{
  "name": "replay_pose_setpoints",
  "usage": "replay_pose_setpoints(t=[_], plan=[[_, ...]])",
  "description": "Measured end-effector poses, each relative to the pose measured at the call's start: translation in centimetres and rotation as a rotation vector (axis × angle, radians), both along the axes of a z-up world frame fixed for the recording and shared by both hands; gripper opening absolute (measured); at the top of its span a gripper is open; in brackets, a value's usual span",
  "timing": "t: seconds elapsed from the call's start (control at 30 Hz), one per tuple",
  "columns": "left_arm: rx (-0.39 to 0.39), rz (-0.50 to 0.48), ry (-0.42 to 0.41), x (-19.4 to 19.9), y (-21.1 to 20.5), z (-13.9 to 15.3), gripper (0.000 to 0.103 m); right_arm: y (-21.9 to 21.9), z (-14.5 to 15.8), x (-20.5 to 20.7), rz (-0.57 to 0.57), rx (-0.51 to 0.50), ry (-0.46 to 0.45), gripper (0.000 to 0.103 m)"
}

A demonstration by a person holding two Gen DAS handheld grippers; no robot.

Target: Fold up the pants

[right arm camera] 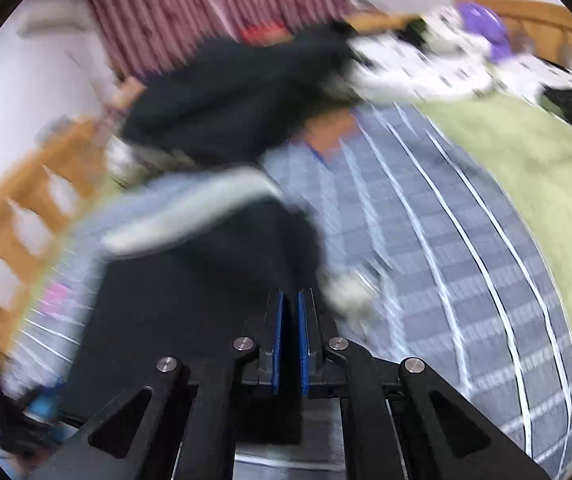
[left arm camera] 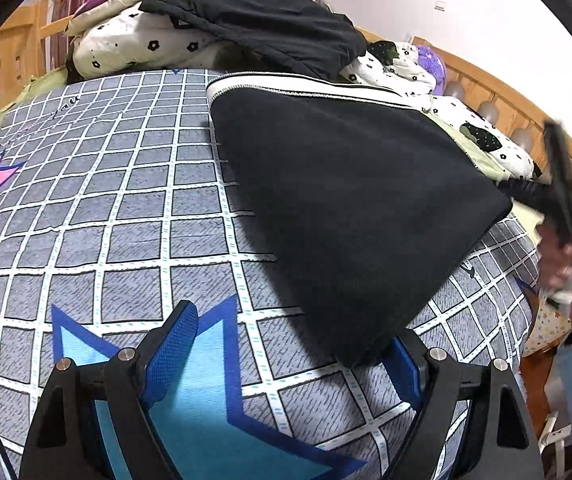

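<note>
The black pants (left arm camera: 350,208) with a white waistband (left arm camera: 286,86) lie folded on the checked bed sheet (left arm camera: 106,208). In the left wrist view my left gripper (left arm camera: 294,344) is open, its fingers wide apart; the near corner of the pants lies by the right finger (left arm camera: 406,364). My right gripper shows at the far right of that view (left arm camera: 562,184), blurred, raised beside the pants' right corner. In the blurred right wrist view my right gripper (right arm camera: 291,312) has its pads almost together with a thin gap and nothing seen between them, above the pants (right arm camera: 190,280).
A heap of dark clothing (left arm camera: 258,20) lies on flowered bedding (left arm camera: 138,44) at the back of the bed. A wooden headboard (left arm camera: 498,96) runs along the right. A green blanket (right arm camera: 526,168) covers part of the bed. A striped curtain (right arm camera: 214,4) hangs behind.
</note>
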State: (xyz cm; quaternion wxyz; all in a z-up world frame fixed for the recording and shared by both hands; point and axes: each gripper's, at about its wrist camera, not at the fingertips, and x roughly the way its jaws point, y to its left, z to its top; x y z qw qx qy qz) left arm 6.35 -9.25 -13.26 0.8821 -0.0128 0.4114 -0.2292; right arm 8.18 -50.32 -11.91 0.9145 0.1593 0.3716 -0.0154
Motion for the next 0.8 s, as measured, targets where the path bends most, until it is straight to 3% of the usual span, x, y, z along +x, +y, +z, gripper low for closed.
replay_pose_setpoints(t=[0.07,0.13,0.23,0.3,0.37,0.43,0.53,0.63,0.7,0.8], plan=[[-0.004,-0.007,0.003,-0.2,0.4,0.3,0.084,-0.3,-2.0,0.0,-0.037,-0.019,0.078,0.006],[-0.009,-0.024,-0.008,-1.0,0.8,0.9,0.084,-1.2,-1.6,-0.9,-0.04,0.032,0.056,0.006],[-0.019,-0.045,-0.035,-2.6,1.9,1.8,0.084,-1.3,1.7,-2.3,-0.055,0.029,-0.033,0.008],[-0.026,-0.031,-0.053,-3.2,2.4,2.5,0.084,-0.4,4.2,-2.6,-0.029,0.006,-0.082,0.02],[-0.045,-0.022,-0.071,-2.6,2.4,3.4,0.084,1.4,6.4,-2.7,0.024,-0.035,-0.125,0.027],[-0.031,0.008,-0.085,-1.3,1.4,4.4,0.084,3.4,7.3,-2.7,0.057,-0.084,-0.14,0.028],[0.013,0.049,-0.045,1.3,-0.7,4.1,0.084,5.7,5.2,-2.0,0.115,-0.136,-0.112,0.028],[0.08,0.033,0.046,2.3,-2.6,0.6,0.085,6.3,-0.1,-1.9,0.129,-0.208,-0.053,0.029],[0.029,0.021,0.078,2.0,-2.4,-0.9,0.085,6.5,-1.8,-2.3,0.124,-0.227,-0.024,0.028],[0.015,-0.008,0.098,2.5,-1.9,0.3,0.084,6.5,-1.2,-2.3,0.144,-0.221,0.04,0.028]])
